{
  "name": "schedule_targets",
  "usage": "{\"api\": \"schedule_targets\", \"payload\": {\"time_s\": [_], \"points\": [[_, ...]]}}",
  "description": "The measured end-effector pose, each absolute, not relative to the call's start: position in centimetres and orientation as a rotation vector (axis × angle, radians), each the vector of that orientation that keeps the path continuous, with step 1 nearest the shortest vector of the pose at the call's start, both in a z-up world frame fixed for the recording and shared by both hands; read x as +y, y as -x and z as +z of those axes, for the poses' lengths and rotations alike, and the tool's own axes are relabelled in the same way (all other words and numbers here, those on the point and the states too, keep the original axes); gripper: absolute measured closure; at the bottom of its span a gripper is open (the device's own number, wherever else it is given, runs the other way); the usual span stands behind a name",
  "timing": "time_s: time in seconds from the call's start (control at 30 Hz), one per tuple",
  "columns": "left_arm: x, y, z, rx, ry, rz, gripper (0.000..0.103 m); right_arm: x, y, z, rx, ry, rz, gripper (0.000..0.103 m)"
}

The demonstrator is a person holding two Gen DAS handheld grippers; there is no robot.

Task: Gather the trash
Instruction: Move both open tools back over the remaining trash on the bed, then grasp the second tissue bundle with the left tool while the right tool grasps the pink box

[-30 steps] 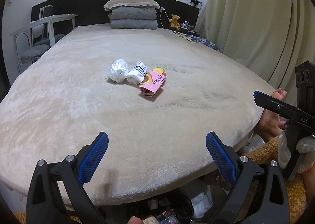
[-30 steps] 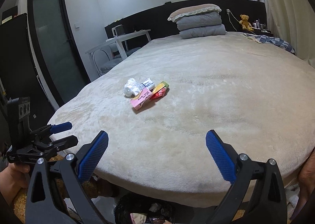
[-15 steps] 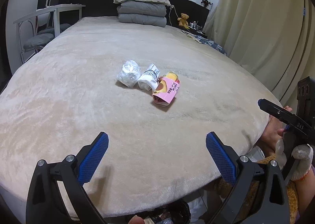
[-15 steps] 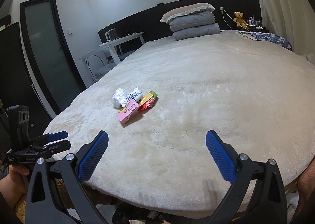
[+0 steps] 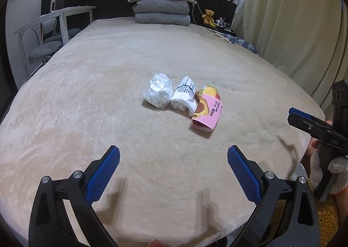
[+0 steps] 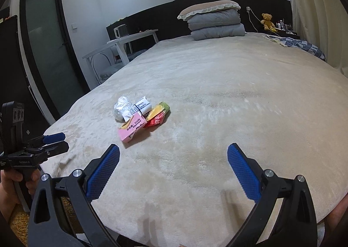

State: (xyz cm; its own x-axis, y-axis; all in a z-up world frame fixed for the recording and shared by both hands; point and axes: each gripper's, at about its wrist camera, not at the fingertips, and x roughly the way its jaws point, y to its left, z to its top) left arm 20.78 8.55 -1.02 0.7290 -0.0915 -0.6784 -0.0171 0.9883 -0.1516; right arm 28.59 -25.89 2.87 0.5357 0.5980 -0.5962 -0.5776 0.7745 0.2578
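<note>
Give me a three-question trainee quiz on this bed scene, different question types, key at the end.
1. True or false: the left gripper is shut on the pink rectangular carton.
2. Which piece of trash lies furthest left in the left wrist view? A) crumpled clear plastic bag B) white printed paper packet C) yellow-and-red snack wrapper
3. Fill in: the trash lies on the beige plush ____.

Key: 1 false, both the left and the right gripper are open and empty; 2 A; 3 blanket.
</note>
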Motion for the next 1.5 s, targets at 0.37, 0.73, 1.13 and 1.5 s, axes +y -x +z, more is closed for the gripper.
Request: {"api": "schedule_targets", "payload": {"time_s": [0.37,0.73,1.13,1.5], "points": [[8.8,-25.6,-1.9,0.768,0.008,-0.06,0.007,-22.1,-33.3,1.1,0.799,-0.014,0.731,0.005],[12.9,-31.9,-3.1,0.772,0.107,-0.165,0.008,-18.8,-34.2,0.3,0.829,-0.019,0.834,0.005],[14.3,-36.1,-5.1,0.823,0.215,-0.248,0.041,-13.9,-33.1,-0.2,0.739,0.18,0.924,0.005],[15.3,-35.6,-5.1,0.814,0.29,-0.258,0.056,-9.8,-32.7,-2.1,0.703,0.302,0.929,0.005]]}}
